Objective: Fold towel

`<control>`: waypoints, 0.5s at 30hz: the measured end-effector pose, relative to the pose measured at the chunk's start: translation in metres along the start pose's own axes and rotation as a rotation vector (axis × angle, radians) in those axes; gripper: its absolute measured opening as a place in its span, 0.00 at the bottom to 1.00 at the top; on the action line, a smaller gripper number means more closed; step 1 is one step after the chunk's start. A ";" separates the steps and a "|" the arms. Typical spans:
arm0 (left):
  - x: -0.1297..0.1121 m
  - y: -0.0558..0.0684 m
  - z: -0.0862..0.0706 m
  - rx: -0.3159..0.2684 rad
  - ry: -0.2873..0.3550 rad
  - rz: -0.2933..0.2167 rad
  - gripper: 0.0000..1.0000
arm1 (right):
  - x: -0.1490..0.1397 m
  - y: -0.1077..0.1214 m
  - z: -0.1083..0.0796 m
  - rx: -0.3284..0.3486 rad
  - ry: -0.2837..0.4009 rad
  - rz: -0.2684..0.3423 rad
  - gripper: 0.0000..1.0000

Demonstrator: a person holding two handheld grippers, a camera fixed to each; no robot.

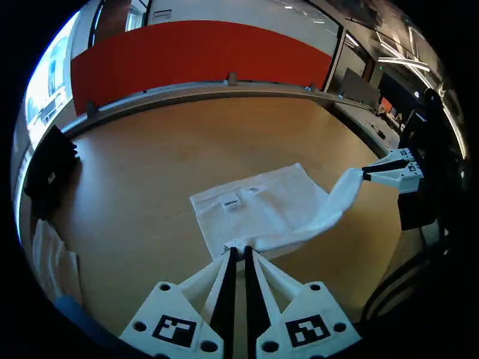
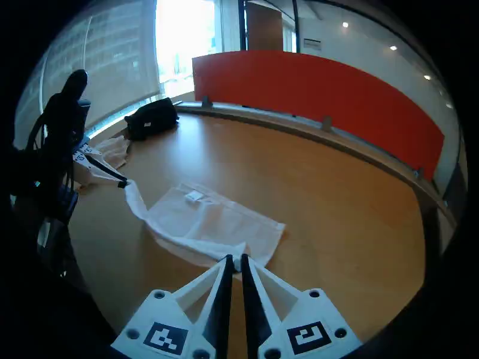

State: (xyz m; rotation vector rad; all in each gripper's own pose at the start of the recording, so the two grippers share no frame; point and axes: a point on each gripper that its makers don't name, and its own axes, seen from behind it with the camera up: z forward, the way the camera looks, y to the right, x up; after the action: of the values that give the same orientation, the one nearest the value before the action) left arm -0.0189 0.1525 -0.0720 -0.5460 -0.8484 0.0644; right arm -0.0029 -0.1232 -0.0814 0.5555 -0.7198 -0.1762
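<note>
The towel lies on the table, mostly flat, with its near edge lifted off the wood and strung between the two grippers. In the left gripper view, the left gripper has its jaws clenched on one near corner, the cloth bunched right at the tips. The right gripper is off to the side, pinching the other corner. The right gripper view agrees: the right gripper is closed on its corner of the towel, and the left gripper grips the far end of the sagging edge.

What matters next is direction — the flat part spreads ahead of both sets of jaws, towards the red panel. The held edge runs crosswise between the hands, so both probably need to carry it forward together, over the flat part to the far edge.
</note>
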 end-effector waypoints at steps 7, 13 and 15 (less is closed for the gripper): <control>0.014 -0.012 0.014 0.022 0.015 -0.009 0.10 | 0.008 0.013 0.015 -0.025 -0.002 0.028 0.11; 0.017 -0.015 0.023 0.027 0.015 -0.016 0.09 | 0.008 0.016 0.022 -0.032 -0.008 0.041 0.11; 0.016 -0.015 0.025 0.025 0.012 -0.020 0.10 | 0.006 0.018 0.024 -0.033 -0.013 0.044 0.11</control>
State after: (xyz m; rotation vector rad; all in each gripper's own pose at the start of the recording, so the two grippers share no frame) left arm -0.0289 0.1546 -0.0399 -0.5137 -0.8400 0.0535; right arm -0.0146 -0.1206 -0.0537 0.5070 -0.7395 -0.1510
